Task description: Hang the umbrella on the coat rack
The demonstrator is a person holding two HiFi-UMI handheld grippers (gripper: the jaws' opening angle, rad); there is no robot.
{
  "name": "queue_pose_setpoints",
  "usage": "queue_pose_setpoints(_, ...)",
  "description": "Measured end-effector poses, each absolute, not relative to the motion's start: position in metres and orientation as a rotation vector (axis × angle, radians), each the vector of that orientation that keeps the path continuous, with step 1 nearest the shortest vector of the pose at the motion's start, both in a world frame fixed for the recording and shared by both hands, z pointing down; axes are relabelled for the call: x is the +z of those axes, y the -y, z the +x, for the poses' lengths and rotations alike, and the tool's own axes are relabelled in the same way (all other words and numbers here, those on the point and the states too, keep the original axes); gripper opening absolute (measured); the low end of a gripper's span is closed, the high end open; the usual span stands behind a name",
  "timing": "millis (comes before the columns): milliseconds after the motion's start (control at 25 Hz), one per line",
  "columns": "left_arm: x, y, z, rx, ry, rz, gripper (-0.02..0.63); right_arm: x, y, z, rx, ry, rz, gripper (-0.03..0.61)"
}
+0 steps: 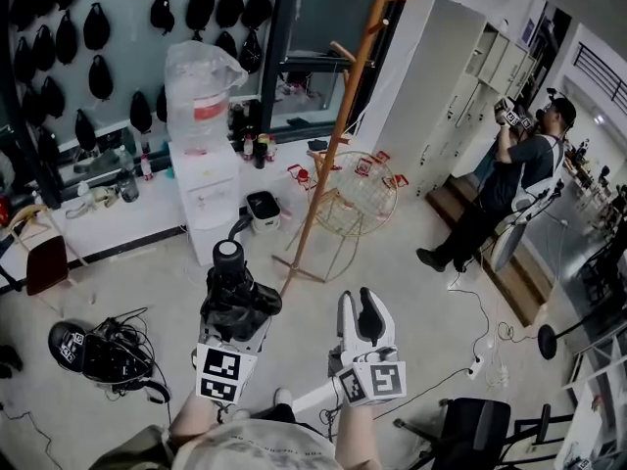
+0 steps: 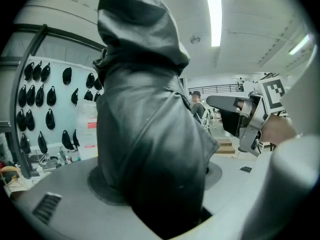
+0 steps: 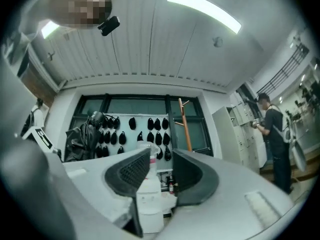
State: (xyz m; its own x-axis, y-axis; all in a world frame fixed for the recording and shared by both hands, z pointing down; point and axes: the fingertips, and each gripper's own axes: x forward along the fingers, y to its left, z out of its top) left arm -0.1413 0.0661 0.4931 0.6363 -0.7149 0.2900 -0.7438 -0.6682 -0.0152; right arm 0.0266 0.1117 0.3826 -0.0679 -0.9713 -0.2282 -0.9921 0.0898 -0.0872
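You'll find nothing legible here. The red label [image 1: 209, 108] on the water jug [image 1: 201, 67] is too blurred to read. The cubes on your left tool [image 1: 238, 300] and right tool [image 1: 364, 311] show only black-and-white square patterns.

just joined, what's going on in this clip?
A person holds a folded black umbrella clamped in the left tongs and faces the wooden coat rack, which stands ahead across the floor. The right tongs are slightly open with nothing between them. The umbrella is not on the rack yet.
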Motion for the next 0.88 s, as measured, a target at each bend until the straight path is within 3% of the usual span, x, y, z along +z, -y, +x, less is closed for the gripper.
queue_pose_setpoints(80, 0.489, -0.057, -0.123, 0.406, 1.214, 2.753, 0.293, 0.380, -0.100, 0.039, 0.079, -2.189, -1.863, 0.266)
queue_pose_setpoints(200, 0.485, -0.044, -0.091, 0.399, 1.180, 2.769, 0.293, 0.372, -0.086, 0.057, 0.050, -2.258, -1.737, 0.339)
queue_pose_setpoints(480, 0.482, -0.021, -0.011, 0.382, 1.061, 2.793, 0.293, 0.359, -0.065, 0.088, -0.032, -2.443, -1.366, 0.354)
queue_pose_setpoints(560, 0.482, -0.016, 0.010, 0.380, 1.020, 2.802, 0.293, 0.357, -0.059, 0.093, -0.062, -2.484, -1.271, 0.405)
queue_pose_setpoints(880, 0.498, -0.016, 0.077, 0.520, 0.748, 2.921, 0.293, 0.350, -0.031, 0.083, -0.116, -2.660, -0.970, 0.407)
